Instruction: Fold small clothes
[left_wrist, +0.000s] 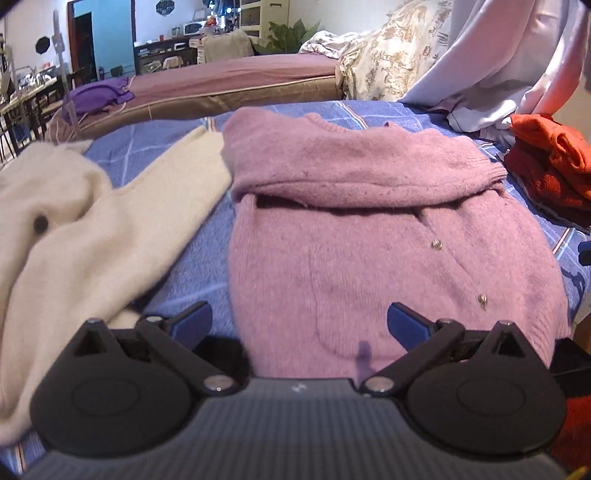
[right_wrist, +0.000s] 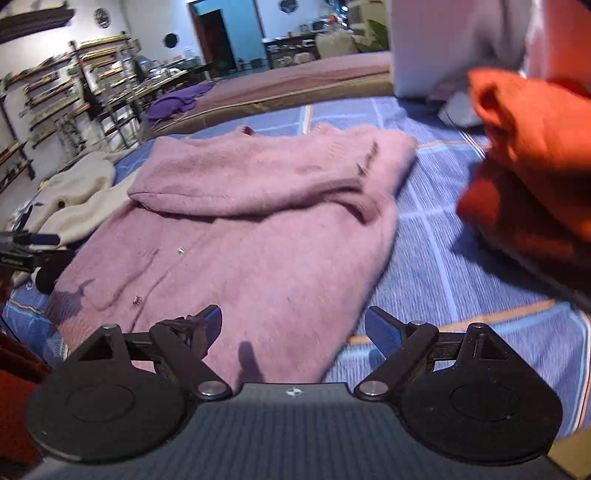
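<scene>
- Pink cardigan (left_wrist: 388, 236) lies flat on the blue checked bed cover (left_wrist: 166, 155), at 12 o'clock from both grippers; its sleeves are already folded across the chest, so I judge the bottom-up fold comes next.
- Left gripper (left_wrist: 300, 325) hovers over the hem's left part, fingers wide apart, holding nothing.
- Right gripper (right_wrist: 293, 326) hovers over the hem's right corner, fingers likewise spread and empty; the pairing suits lifting both hem corners together.
- Count: one pink cardigan, two small buttons showing on it; one cream sweater (left_wrist: 74, 236) at 10 o'clock, unfolded, likely waiting its turn; one orange-red stack (right_wrist: 532, 162) at 2 o'clock, seemingly finished pieces, number unclear.
</scene>
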